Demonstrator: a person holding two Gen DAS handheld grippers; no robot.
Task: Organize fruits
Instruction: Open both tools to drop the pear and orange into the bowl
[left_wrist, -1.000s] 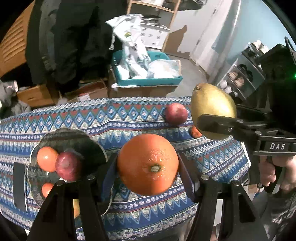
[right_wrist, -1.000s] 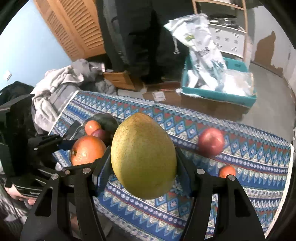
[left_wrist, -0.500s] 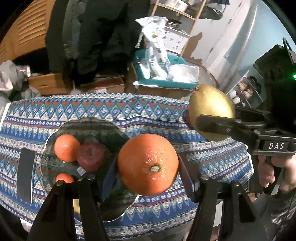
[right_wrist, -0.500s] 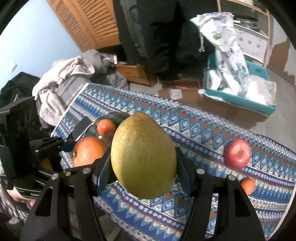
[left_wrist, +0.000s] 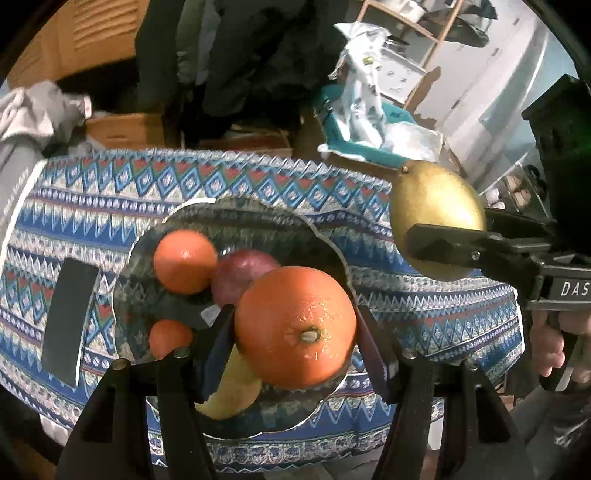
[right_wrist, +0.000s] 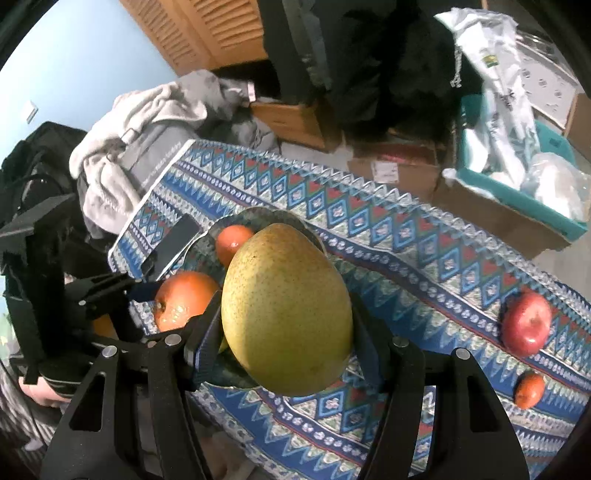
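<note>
With your left gripper (left_wrist: 295, 328) clamped on the orange (left_wrist: 295, 326) and right gripper (right_wrist: 286, 328) clamped on the pear (right_wrist: 286, 308), lower each into a bare part of the glass plate (left_wrist: 314, 229), clear of the fruit there

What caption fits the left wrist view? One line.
Left gripper carries an orange over the fruit plate; right gripper holds a pear.

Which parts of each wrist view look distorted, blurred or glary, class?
Left wrist view: fisheye bends the tablecloth edge; glare spots on the orange; plate fruit slightly soft. Right wrist view: pear sharp and evenly lit; dark corners, curved cloth edge.
</note>
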